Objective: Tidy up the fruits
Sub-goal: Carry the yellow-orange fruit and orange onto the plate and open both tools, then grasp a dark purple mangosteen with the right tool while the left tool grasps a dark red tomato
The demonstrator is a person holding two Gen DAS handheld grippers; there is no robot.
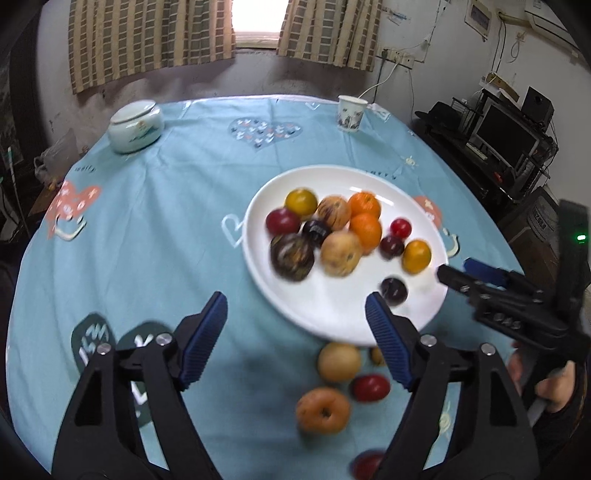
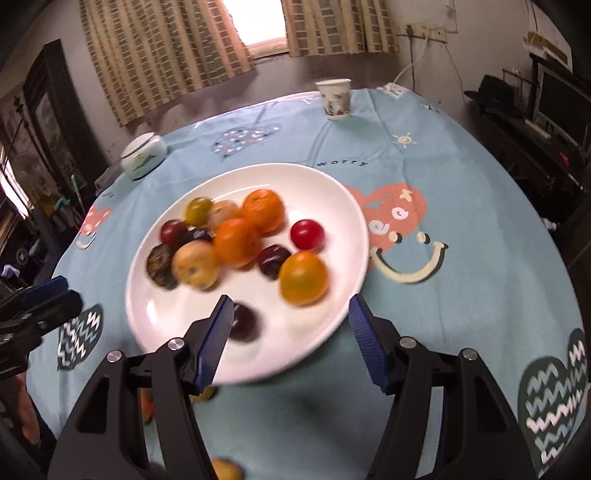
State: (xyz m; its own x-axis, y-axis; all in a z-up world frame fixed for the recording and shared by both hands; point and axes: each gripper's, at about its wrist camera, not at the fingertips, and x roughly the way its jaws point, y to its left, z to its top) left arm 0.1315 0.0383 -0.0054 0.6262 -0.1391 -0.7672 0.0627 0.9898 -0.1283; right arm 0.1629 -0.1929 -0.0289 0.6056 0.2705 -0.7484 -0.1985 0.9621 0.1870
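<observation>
Left wrist view: left gripper [image 1: 295, 314] spread wide, empty, above tablecloth [image 1: 155, 221] beside white plate [image 1: 332, 317] heaped with fruits [image 1: 332, 225]; loose pear [image 1: 339, 361] nearby. Right gripper [image 2: 290, 308] likewise wide, empty, over plate's near rim.

Bright window [image 1: 257, 16] centred in the back wall, blown out, flanked by tan striped curtains [image 1: 147, 37]. Grey wall [image 1: 207, 79] below is scuffed. Power strip [image 1: 399, 57] on the wall at right, white cables hanging from it. Dark rack [image 1: 517, 147] at far right holds a monitor [image 1: 508, 134] and a speaker [image 1: 537, 103]. Dark cabinet [image 2: 55, 110] at left in the right wrist view.
</observation>
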